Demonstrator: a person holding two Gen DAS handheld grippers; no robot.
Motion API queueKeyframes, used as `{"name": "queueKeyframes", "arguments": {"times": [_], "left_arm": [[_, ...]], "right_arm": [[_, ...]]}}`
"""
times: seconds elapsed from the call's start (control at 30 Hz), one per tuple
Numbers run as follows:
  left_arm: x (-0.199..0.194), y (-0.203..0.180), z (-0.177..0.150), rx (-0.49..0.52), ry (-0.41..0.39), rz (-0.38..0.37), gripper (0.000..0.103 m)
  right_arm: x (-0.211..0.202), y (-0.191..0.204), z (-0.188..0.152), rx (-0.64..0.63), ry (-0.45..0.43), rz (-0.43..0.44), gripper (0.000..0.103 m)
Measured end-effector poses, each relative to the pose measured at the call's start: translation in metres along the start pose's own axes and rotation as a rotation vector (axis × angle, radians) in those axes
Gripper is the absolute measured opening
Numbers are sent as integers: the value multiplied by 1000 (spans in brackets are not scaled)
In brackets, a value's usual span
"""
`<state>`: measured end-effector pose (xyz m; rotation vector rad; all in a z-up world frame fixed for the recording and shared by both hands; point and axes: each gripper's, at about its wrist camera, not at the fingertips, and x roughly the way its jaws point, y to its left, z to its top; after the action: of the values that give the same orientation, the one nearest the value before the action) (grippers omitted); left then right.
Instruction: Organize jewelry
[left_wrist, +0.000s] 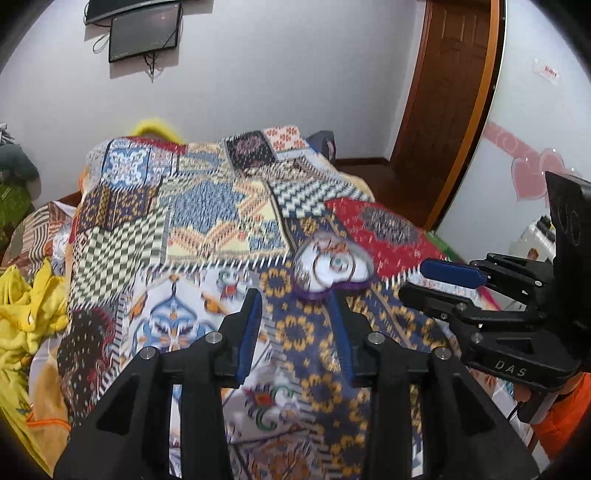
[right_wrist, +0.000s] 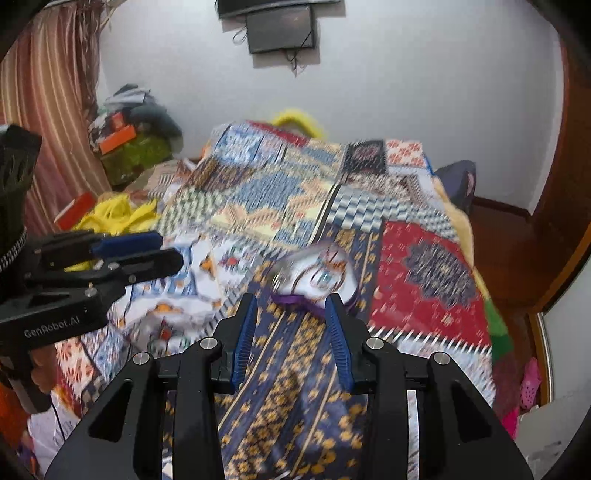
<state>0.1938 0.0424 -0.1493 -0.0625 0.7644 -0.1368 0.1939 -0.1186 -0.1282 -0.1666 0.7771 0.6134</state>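
A clear heart-shaped jewelry box (left_wrist: 332, 267) with a purple base lies on the patterned bedspread (left_wrist: 207, 206), with rings and small pieces blurred inside. It also shows in the right wrist view (right_wrist: 317, 275). My left gripper (left_wrist: 297, 312) is open and empty, its fingertips just short of the box. My right gripper (right_wrist: 290, 317) is open and empty, also just in front of the box. Each gripper shows from the side in the other view, the right one (left_wrist: 428, 282) and the left one (right_wrist: 162, 251).
A yellow cloth (left_wrist: 26, 306) lies at the bed's left side. A pile of clothes and boxes (right_wrist: 133, 136) stands in the far left corner. A wooden door (left_wrist: 447, 92) is at the right. A dark screen (left_wrist: 144, 33) hangs on the wall.
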Motion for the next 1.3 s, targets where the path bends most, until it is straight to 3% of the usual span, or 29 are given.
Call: {"name": "queueKeyframes", "arguments": {"times": [0.3,0.67,0.8,0.83,0.9,1.0,1.3], "left_arm": [[24,4,-38,-27,127,-41,37],[73,-27,-59,12,243,-99,36],[81,-29,-61,-6,238,-100,34],[82,-31,-60,-7,236,-94,31],[83,-32,-60,-3,237,-79,15],[83,-29,-60,-16,237,-86,6],[61,-12,-62,-39,176,-25,6]], "right_arm": [[29,18,-40,-15,122,26,35],[24,-18,-58,87,151,-7,35],[24,-24,-59,110,148,-4,35],[24,-25,-59,113,149,-3,35],[26,-25,-60,116,152,4,35],[28,-22,-60,117,152,13,35],[47,0,-52,63,179,65,35]]}}
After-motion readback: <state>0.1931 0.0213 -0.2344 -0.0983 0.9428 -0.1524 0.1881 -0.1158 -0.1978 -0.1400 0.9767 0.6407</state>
